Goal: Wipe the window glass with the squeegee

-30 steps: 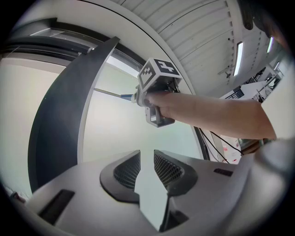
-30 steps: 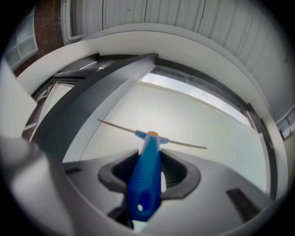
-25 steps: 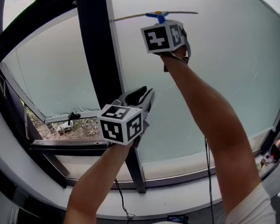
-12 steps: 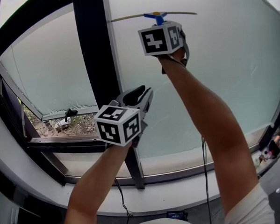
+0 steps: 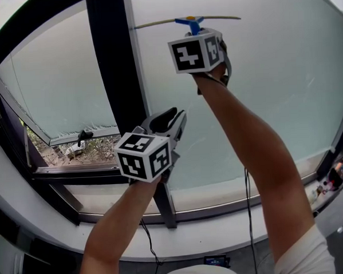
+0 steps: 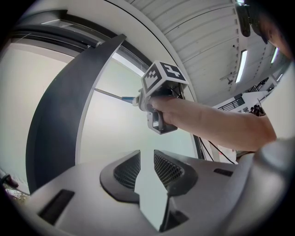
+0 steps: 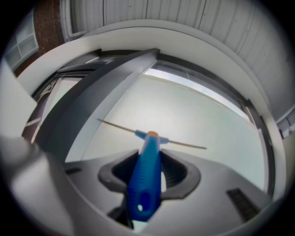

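Note:
A squeegee with a blue handle and a long thin blade lies across the upper window glass. My right gripper is raised high and shut on that handle; in the right gripper view the handle runs out between the jaws to the blade. Lower and left, my left gripper points at the glass beside the dark mullion. Its jaws stand slightly apart with nothing between them. The left gripper view shows the right gripper and the blade.
A lower-left sash is tilted open, with a black handle and plants outside. A white sill runs below the glass. A cable hangs under my left arm. Small items sit at the far right.
Almost nothing differs. Both grippers drift slightly left and down in the view, and the squeegee blade stays across the top of the glass.

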Motion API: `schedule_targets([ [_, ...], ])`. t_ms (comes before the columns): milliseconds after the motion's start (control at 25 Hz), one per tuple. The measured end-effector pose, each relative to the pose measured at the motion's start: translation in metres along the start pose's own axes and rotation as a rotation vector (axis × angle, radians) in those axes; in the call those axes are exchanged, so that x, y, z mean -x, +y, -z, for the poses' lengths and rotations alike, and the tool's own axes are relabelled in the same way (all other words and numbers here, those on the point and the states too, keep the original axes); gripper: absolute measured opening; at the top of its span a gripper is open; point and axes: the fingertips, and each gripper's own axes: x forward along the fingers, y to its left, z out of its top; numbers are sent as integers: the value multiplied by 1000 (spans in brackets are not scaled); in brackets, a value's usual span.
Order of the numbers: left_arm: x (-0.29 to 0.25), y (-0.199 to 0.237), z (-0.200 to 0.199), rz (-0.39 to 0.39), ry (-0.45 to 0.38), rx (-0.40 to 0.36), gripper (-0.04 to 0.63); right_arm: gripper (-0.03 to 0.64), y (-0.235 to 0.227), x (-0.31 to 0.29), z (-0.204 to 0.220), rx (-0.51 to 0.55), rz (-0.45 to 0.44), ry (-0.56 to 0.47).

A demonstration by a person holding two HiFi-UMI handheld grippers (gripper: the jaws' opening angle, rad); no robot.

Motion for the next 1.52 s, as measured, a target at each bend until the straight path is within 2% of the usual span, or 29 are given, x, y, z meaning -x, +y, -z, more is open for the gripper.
schedule_targets([
  [280,4,3,16,-5,11,18,114,161,5,5,15,7,2,-5],
  [920,6,-6,37,-3,19,6,114,161,11,16,45,14,-8,1],
  [1520,13,0,70,-25,43,51,114,161,25,29,84,2,-27,11],
])
